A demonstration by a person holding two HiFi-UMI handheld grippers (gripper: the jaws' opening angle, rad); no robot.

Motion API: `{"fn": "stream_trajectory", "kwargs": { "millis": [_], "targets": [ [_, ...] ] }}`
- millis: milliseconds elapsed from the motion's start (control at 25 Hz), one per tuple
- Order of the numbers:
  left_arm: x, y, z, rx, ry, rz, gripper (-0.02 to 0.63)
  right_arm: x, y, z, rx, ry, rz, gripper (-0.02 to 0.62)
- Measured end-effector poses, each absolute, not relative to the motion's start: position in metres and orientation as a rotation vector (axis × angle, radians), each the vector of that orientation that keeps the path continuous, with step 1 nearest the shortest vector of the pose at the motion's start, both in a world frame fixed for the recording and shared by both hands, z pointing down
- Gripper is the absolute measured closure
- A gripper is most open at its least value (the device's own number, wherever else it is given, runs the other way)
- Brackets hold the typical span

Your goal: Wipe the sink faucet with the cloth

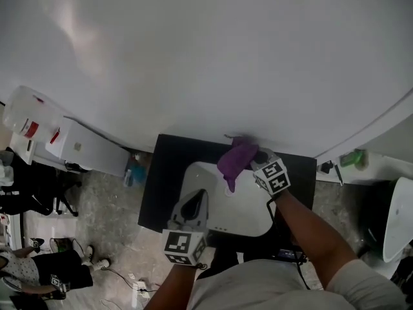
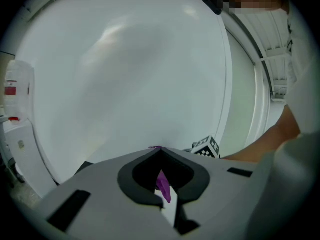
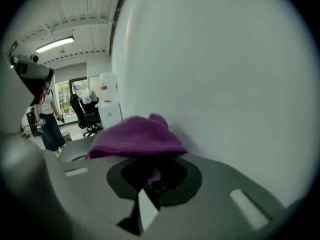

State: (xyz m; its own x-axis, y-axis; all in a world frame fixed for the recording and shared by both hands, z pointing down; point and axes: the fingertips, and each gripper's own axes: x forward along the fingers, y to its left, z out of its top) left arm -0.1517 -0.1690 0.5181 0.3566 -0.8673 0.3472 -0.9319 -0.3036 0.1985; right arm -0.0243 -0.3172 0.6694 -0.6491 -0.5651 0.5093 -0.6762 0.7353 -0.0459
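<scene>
Near the frame's centre, the right gripper [image 1: 253, 157] clamps the purple cloth [image 1: 235, 159] at the sink's [image 1: 239, 212] back edge; wiping seems underway. The left gripper [image 1: 195, 202] hangs closed, empty. Next: rub along the hidden faucet.

The wall [image 1: 206, 76] rises straight up behind the sink [image 1: 242, 215], so nothing passes on that side. At the sink's back rim my right gripper [image 1: 255, 157] blocks the way, its jaws closed on the cloth [image 1: 235, 159], which hangs down over the rim. My left gripper [image 1: 195, 202], jaws together, stands at the sink's front-left. Between them the basin lies open. Left of the sink runs a bare strip of counter [image 1: 161, 179].
</scene>
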Motion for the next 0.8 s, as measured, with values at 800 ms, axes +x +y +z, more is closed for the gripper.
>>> {"fn": "stream_trajectory", "kwargs": {
  "millis": [800],
  "targets": [
    [-0.179,-0.165,0.518,2.204,-1.669,0.242,0.6,-0.028,-0.338,0.794,0.936,-2.209,0.649,0.571]
  ]
}}
